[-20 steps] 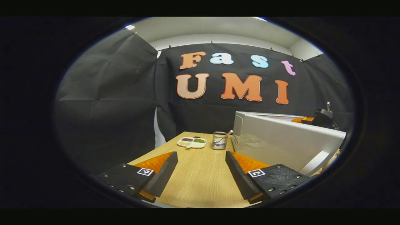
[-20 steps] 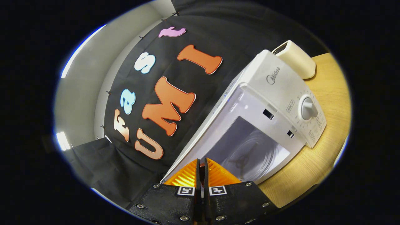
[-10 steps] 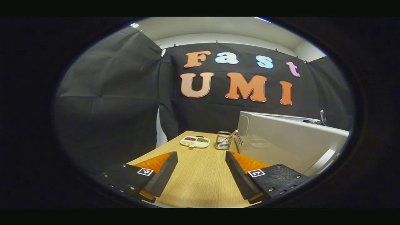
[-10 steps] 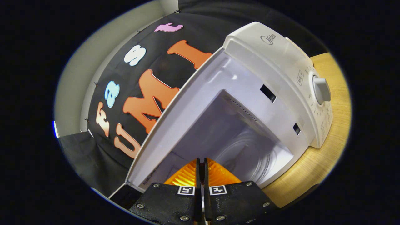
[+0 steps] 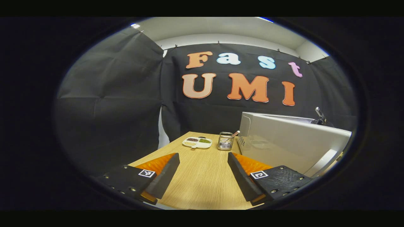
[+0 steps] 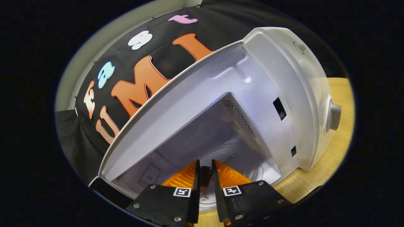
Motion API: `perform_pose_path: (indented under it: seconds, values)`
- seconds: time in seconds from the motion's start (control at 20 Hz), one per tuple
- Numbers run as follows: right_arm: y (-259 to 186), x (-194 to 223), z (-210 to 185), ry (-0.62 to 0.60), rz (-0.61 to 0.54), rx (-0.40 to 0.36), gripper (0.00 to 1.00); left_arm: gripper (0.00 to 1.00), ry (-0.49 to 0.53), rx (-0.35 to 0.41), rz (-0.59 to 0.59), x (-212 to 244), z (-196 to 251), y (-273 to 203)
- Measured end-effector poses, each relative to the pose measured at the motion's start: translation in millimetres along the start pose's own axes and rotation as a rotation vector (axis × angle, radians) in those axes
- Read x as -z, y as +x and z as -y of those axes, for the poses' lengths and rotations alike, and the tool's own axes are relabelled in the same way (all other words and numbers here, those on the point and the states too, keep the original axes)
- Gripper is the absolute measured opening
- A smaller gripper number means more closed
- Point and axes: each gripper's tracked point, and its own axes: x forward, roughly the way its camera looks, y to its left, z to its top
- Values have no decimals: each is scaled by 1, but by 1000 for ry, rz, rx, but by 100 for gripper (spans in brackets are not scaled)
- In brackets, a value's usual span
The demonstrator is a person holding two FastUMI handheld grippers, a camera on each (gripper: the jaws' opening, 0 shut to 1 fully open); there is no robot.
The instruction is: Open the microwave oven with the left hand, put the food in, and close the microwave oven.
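The white microwave point(image 6: 284, 94) stands with its door swung out, and its cavity point(image 6: 202, 138) lies just ahead of my right gripper point(image 6: 205, 162). The fingers stand slightly apart at the cavity mouth. A dark reddish piece of food point(image 6: 205, 176) shows in the gap between them, with a white plate point(image 6: 205, 201) under it. In the left gripper view the open door point(image 5: 293, 148) stands edge-on at the right. My left gripper point(image 5: 203, 156) hangs open over the wooden table point(image 5: 202, 183), left of the door, holding nothing.
At the table's far end sit a white divided dish point(image 5: 197, 142) with small foods and a wire cup point(image 5: 225, 142) holding a utensil. The microwave's dial point(image 6: 334, 115) is on its right panel. Black cloth walls close in the booth.
My right gripper has moved forward to the microwave's cavity, and its fingers have parted a little, showing the food between them. The left gripper has barely shifted.
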Motion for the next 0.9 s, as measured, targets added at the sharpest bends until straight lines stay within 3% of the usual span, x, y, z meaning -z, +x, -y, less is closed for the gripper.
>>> perform_pose_path:
  seconds: [0.05, 0.1, 0.15, 0.25, 0.35, 0.55, 0.9]
  values:
    - [-5, 0, -2, -30, -2, -2, 40, 93, 1, -2, 1, -1, 1, -1]
    - [-7, -1, -3, -71, 0, 2, 45, 92, 2, -4, 4, -1, 0, -3]
    - [-11, -2, -2, -118, 4, 3, 62, 93, 4, -5, 7, -3, 1, -4]
    - [-21, -4, 0, -197, 10, 5, 80, 93, 8, -4, 9, -4, 2, -9]
    - [-33, -10, -1, -245, 19, -4, 93, 93, 11, 1, 11, -5, 6, -12]
    - [-61, -21, -10, -322, 2, -59, 95, 93, 9, 11, 19, -9, 13, -19]
    - [-127, -69, -7, -532, 24, -88, 95, 93, 17, 25, 24, -11, 20, -27]
